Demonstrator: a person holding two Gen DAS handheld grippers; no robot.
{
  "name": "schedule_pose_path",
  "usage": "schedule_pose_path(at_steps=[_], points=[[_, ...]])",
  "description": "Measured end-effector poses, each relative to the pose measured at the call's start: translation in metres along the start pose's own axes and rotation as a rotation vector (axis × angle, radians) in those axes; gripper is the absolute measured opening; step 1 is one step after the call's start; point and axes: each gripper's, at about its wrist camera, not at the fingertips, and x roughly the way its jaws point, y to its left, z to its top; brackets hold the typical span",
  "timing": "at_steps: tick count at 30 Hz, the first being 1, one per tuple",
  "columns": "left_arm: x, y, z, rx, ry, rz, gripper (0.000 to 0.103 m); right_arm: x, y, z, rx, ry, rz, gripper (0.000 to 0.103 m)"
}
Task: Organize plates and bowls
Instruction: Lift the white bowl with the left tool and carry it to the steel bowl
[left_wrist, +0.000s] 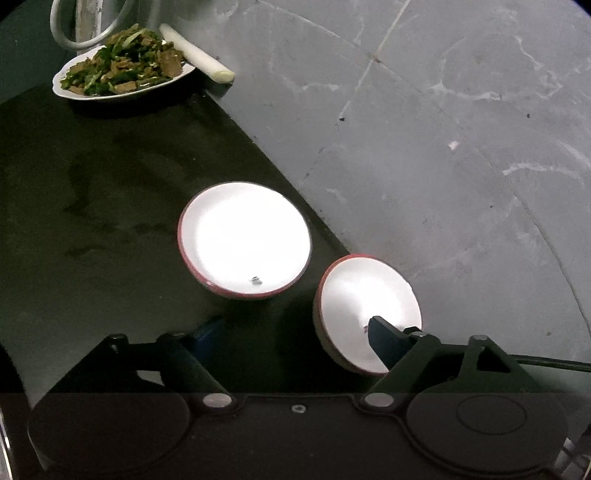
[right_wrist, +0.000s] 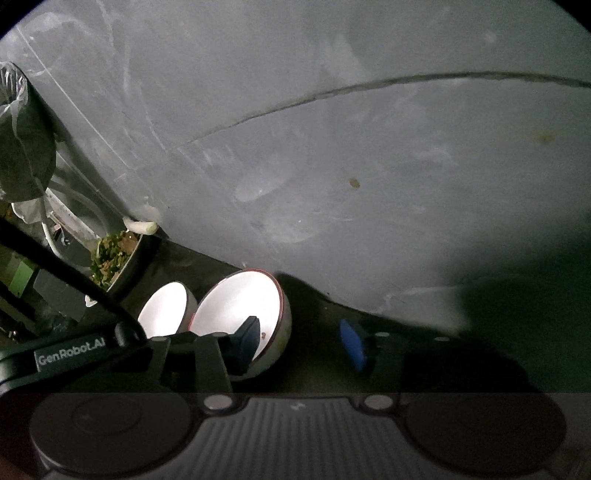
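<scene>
Two white bowls with red rims stand on the dark counter (left_wrist: 92, 221). The far bowl (left_wrist: 243, 238) (right_wrist: 166, 306) stands free. The near bowl (left_wrist: 369, 314) (right_wrist: 240, 302) sits at the counter's edge. My left gripper (left_wrist: 295, 336) is open: its right finger (left_wrist: 384, 339) is inside the near bowl and its left finger is outside, over the counter. My right gripper (right_wrist: 299, 345) is open too, straddling the same bowl's wall. Its left finger (right_wrist: 243, 343) is inside and its blue right finger (right_wrist: 352, 345) stands apart from the wall.
A plate of stir-fried greens (left_wrist: 122, 70) (right_wrist: 114, 258) and a white leek stalk (left_wrist: 195, 51) lie at the counter's far end. Grey floor (left_wrist: 443, 147) lies beyond the edge. A bagged bin (right_wrist: 22, 147), hoses (left_wrist: 74, 33) and a black labelled housing (right_wrist: 70, 356) are at the left.
</scene>
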Motion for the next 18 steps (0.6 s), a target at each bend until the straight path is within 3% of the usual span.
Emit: schedule_pose_path(at_steps=[10,13,14,16,18], points=[[0.02,-0.004,0.0,-0.03,0.034,-0.037,0.06,0.011,-0.001,0.004,-0.016,0.027,0.04,0.032],[0.021,-0.005,0.001,-0.024,0.045,-0.042,0.044,0.012,0.001,0.004,-0.024,0.034,0.053,0.024],[0.021,-0.004,0.002,-0.024,0.047,-0.047,0.034,0.012,0.003,0.004,-0.029,0.035,0.057,0.019],[0.021,-0.003,0.001,-0.032,0.047,-0.06,0.03,0.014,0.006,0.005,-0.039,0.034,0.054,0.018],[0.02,-0.003,0.001,-0.031,0.045,-0.083,0.018,0.013,0.005,0.004,-0.038,0.034,0.057,0.017]])
